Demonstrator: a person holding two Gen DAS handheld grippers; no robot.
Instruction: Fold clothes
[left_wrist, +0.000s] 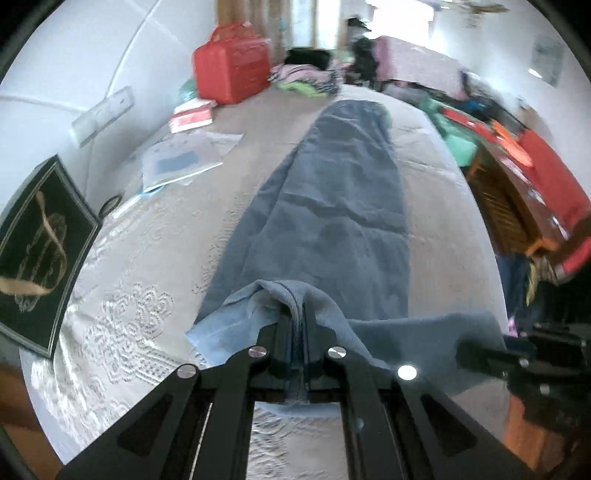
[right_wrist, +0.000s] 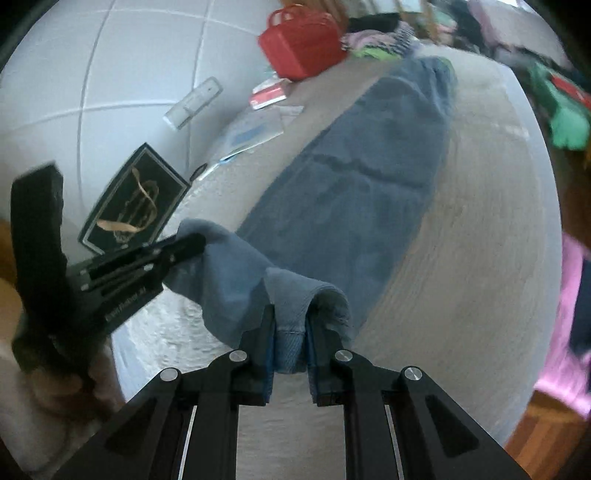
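Between the pads of the left claw (left_wrist: 298, 325) a bunched blue hem was pinched tight, the jaws pressed almost together on it; the right claw (right_wrist: 290, 332) was likewise clamped on a thicker fold of the same edge. Both held the near end of the garment (left_wrist: 332, 192), a blue piece that looked like trousers, which ran away from the claws toward 12 o'clock along the bed (left_wrist: 129, 314), its far end lying flat near the clutter.

The risk, as I judged it: each grip took only a narrow gather of cloth, so a quick pull could have slipped the hem out of one claw and let the fold drop crooked. The slack sagging between the two claws might also have doubled under. At 10 o'clock the red bag (left_wrist: 231, 64) and papers (left_wrist: 181, 158) lay near, and a swung cloth could have dragged them.
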